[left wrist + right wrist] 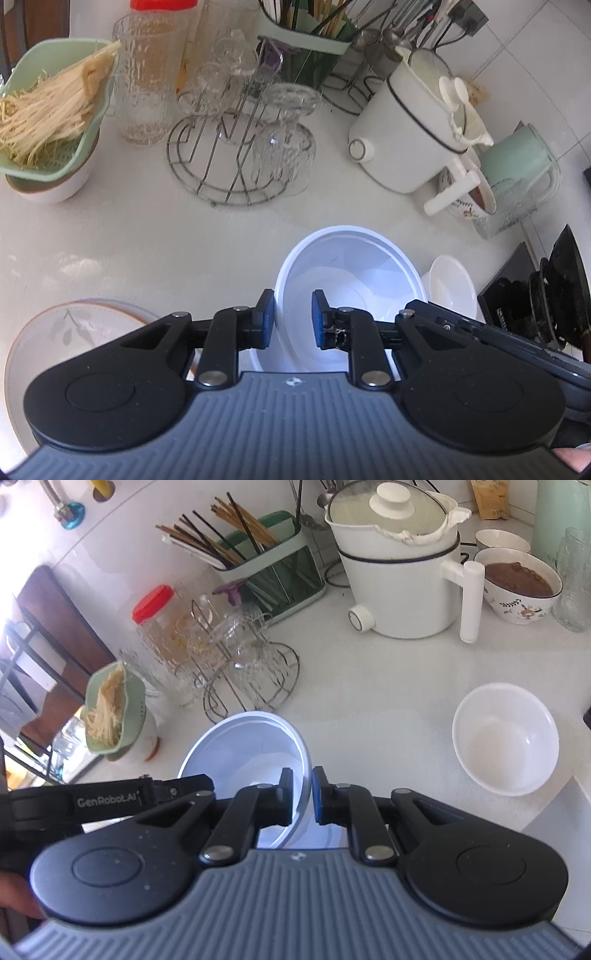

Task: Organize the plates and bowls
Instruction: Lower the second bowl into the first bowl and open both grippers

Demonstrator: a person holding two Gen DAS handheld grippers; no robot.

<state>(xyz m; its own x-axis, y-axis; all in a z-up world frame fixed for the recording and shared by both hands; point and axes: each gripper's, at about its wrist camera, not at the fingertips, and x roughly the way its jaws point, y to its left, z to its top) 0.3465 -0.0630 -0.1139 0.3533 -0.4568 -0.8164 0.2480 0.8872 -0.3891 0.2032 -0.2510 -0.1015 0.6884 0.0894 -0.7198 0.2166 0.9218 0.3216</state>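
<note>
While both tongs share one load:
Left tongs (293,319): closed across the near rim of the large white bowl (351,273), steadying its left edge.
Right tongs (302,795): pinching that bowl's (251,753) opposite rim; it looks tilted and raised off the surface (369,701).
Small white bowl (506,738): right of the right tongs, empty, likely the nesting partner.
Leaf-patterned plate (74,332): left of the left tongs, awaiting sorting.

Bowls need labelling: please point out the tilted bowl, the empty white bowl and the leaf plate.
tilted bowl (354,266), left wrist view, inner wall
white bowl (506,738), right wrist view, inside bottom
leaf plate (74,328), left wrist view, leaf pattern
</note>
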